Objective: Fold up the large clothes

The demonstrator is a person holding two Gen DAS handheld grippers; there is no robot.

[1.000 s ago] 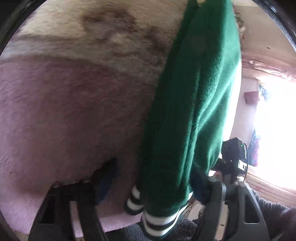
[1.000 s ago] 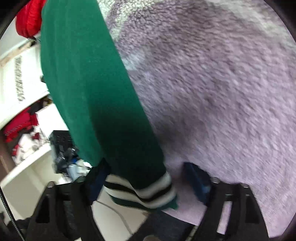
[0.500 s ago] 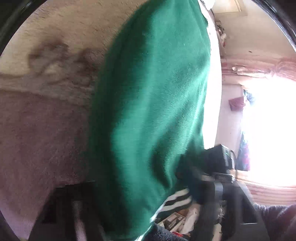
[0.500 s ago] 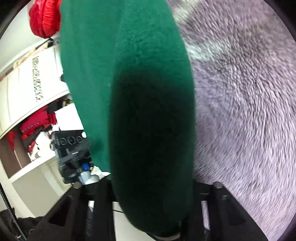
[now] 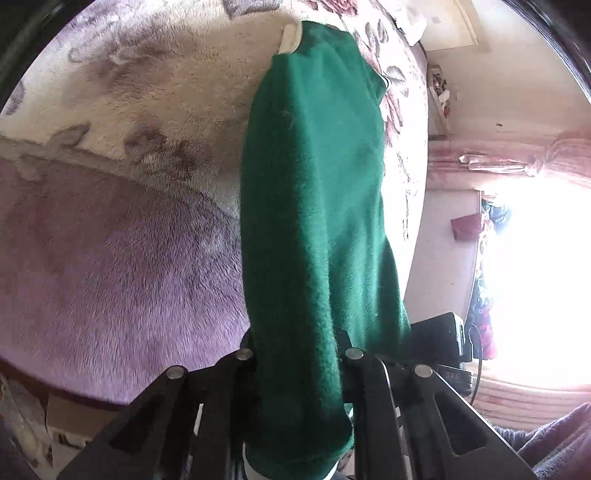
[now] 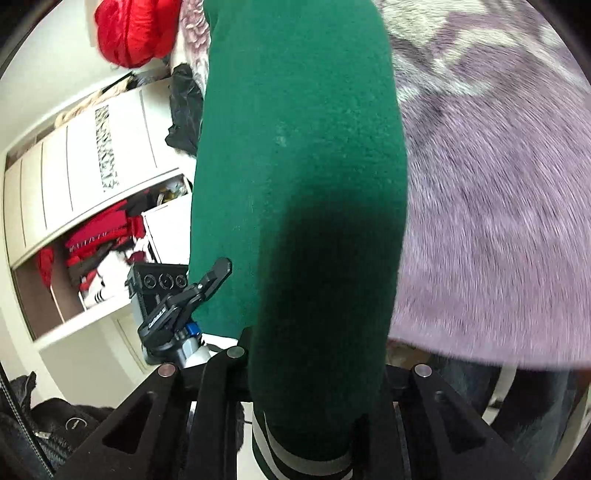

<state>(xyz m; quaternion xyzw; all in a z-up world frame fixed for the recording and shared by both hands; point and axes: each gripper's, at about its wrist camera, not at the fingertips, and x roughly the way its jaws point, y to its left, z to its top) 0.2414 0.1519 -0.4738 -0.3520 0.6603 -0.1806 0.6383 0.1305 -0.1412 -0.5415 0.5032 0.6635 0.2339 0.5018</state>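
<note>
A dark green fleece garment [image 5: 314, 221] hangs up off the purple and cream plush blanket [image 5: 110, 258] on the bed. My left gripper [image 5: 295, 354] has one green sleeve between its fingers, its jaws closing tight on the fabric. In the right wrist view the other green sleeve [image 6: 295, 147] runs up from my right gripper [image 6: 314, 350], whose jaws are closing on it just above the white-striped cuff [image 6: 303, 461]. The sleeves hide both pairs of fingertips. The purple blanket [image 6: 498, 221] lies below and to the right.
An open wardrobe with red clothes [image 6: 92, 240] stands at the left, a red jacket [image 6: 129, 33] on top. A camera on a stand [image 6: 166, 306] and a black bag [image 6: 37, 424] are nearby. A bright window [image 5: 535, 277] and a grey sleeve [image 5: 554, 443] show on the right.
Both grippers went from open around the striped cuffs to closed on the sleeves and rose, lifting the green garment off the blanket. The bed now looks farther below.
</note>
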